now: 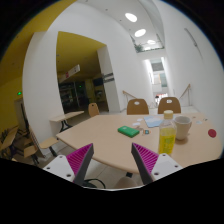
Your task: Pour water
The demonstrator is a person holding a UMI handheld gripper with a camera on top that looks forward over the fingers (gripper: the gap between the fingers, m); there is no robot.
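The gripper [112,160] is wide open and holds nothing; its pink pads [146,160] are well apart. Beyond the fingers, on the round table [100,135], stands a bottle [168,137] holding yellow liquid, just beside a jar [184,127]. A green box [129,130] and a white bowl [154,122] lie near them. Two chairs [137,105] stand behind the table.

A yellow bottle [168,134] stands upright on the round pale surface [110,140], beyond the right finger. A small clear cup [184,126] stands just beside it, with a white bowl-like container [153,122] behind.
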